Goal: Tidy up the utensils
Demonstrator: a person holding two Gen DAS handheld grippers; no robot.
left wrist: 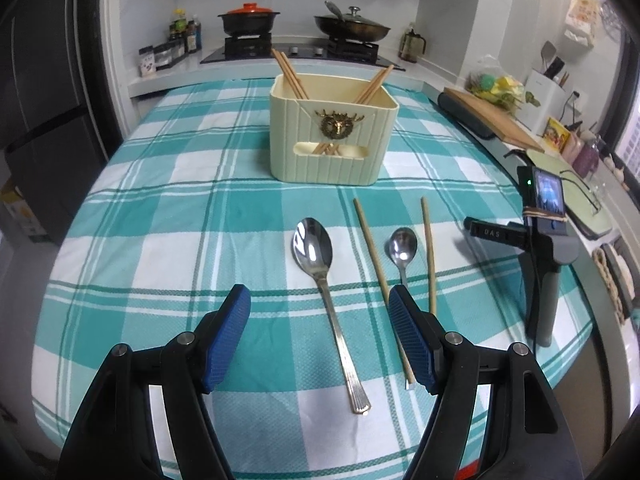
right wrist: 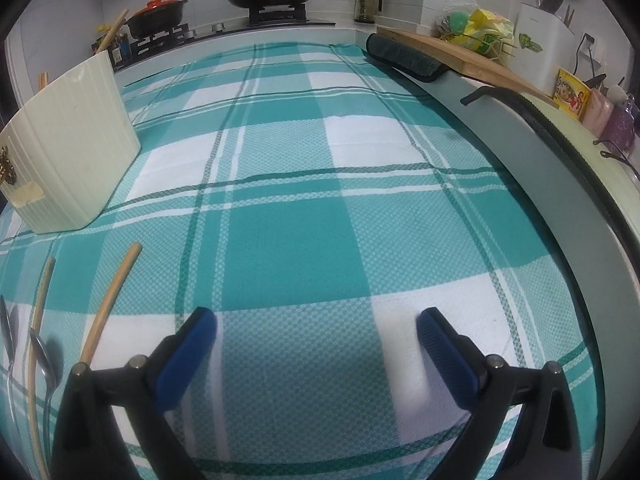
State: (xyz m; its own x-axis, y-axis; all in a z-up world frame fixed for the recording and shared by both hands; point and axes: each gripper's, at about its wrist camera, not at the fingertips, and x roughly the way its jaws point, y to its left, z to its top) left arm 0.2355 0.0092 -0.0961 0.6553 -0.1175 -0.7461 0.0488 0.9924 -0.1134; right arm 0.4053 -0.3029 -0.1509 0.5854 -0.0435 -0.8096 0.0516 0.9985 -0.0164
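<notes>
A cream utensil holder (left wrist: 334, 136) stands on the teal plaid cloth (left wrist: 180, 220), with several wooden chopsticks (left wrist: 290, 76) leaning inside. In front of it lie a large spoon (left wrist: 320, 272), a small spoon (left wrist: 402, 250) and two loose chopsticks (left wrist: 370, 248) (left wrist: 429, 252). My left gripper (left wrist: 320, 300) is open and empty, hovering above the large spoon's handle. My right gripper (right wrist: 316, 320) is open and empty over bare cloth; the holder (right wrist: 68, 148), a chopstick (right wrist: 112, 300) and the small spoon (right wrist: 44, 356) are to its left. The right gripper also shows in the left wrist view (left wrist: 476, 232).
A stove with a red-lidded pot (left wrist: 248, 18) and a wok (left wrist: 352, 26) is behind the table. A cutting board (left wrist: 492, 114), a dark rolled mat (right wrist: 404, 60) and countertop clutter run along the right edge.
</notes>
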